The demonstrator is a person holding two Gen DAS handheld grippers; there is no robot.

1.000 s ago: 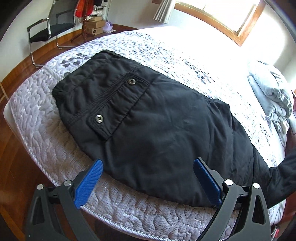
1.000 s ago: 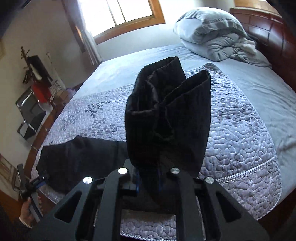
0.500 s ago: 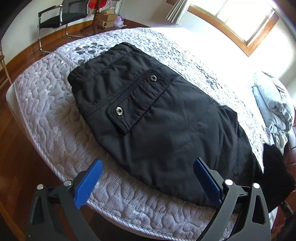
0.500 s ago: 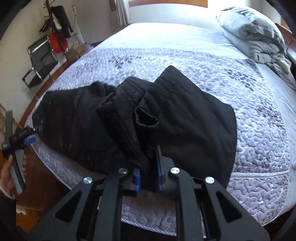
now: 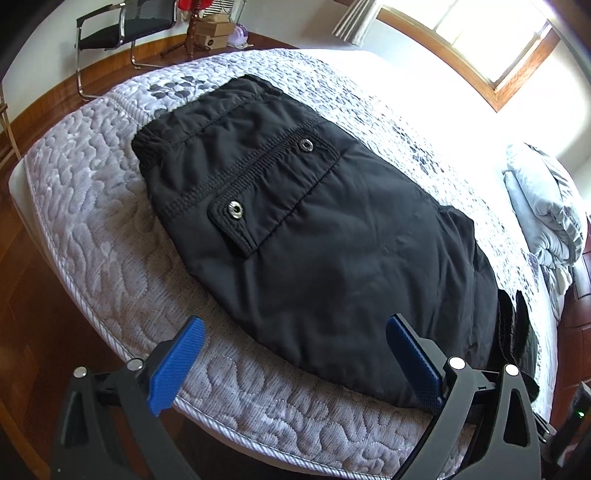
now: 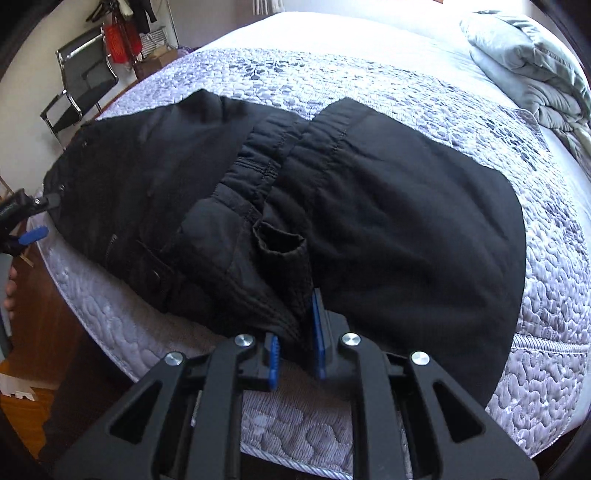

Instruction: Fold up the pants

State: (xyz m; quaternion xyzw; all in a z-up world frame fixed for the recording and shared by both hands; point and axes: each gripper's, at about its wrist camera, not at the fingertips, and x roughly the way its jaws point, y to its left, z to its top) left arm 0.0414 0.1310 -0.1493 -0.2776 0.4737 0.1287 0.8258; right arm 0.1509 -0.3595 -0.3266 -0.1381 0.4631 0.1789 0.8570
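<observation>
pants: black pants (image 5: 332, 236) flat on the quilted bedspread (image 5: 92, 229), centre of left wrist view; waistband toward upper left, legs run to lower right edge of frame
pocket: flap pocket (image 5: 273, 192) with two metal snaps (image 5: 235, 210), upper-centre of left view
fold: in right wrist view the leg ends of the pants (image 6: 388, 206) lie doubled over the rest of the garment, elastic cuffs near frame centre
left gripper: left gripper (image 5: 295, 354) at bottom of frame, blue pads spread wide, holding nothing, hovering over the near edge of the pants and the bed rim
right gripper: right gripper (image 6: 295, 332) bottom centre, blue pads pressed close on a bunch of black pants fabric at the bed's near edge
left gripper, other view: also seen at far left edge of right view (image 6: 26, 221), beside the waistband end
bedding: grey duvet (image 6: 535, 62) bunched at upper right of right view, well apart from pants
room: black chair (image 5: 125, 26) upper left, cardboard boxes (image 5: 214, 33) beside it, window (image 5: 476, 33) upper right
writing: no readable text or brand; snap lettering too small, box markings blurred
</observation>
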